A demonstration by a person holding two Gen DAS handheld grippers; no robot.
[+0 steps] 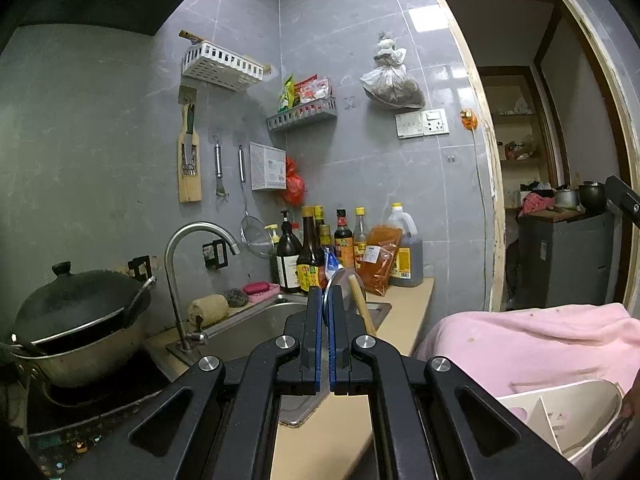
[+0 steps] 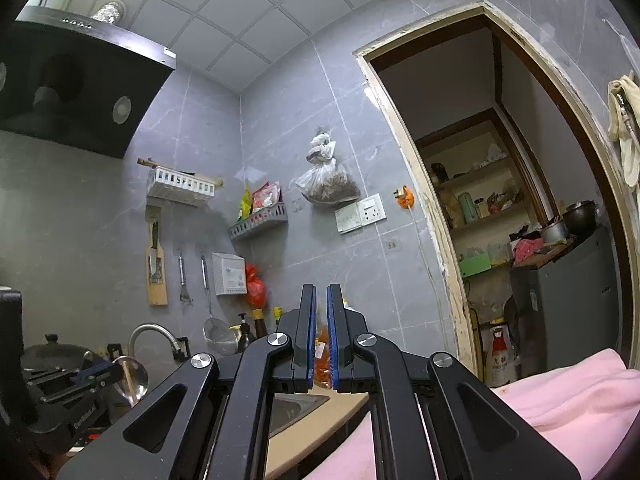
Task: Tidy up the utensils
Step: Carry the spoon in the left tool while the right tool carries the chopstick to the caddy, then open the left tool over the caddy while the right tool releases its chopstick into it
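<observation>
My left gripper (image 1: 325, 300) is shut on a metal ladle (image 1: 340, 280) with a wooden handle (image 1: 360, 304), holding it up above the sink (image 1: 256, 328). The same gripper and ladle (image 2: 134, 380) show at the lower left of the right wrist view. My right gripper (image 2: 321, 300) has its jaws nearly closed with nothing between them, raised over the counter edge. A white plastic utensil holder (image 1: 560, 412) with dividers sits at the lower right of the left wrist view, beside a pink cloth (image 1: 520, 344).
A lidded wok (image 1: 76, 312) stands on the stove at left. A faucet (image 1: 192, 248) rises over the sink. Sauce bottles (image 1: 320, 252) line the back of the counter (image 1: 404, 320). Wall racks and hung tools are above. A doorway (image 2: 500, 220) opens at right.
</observation>
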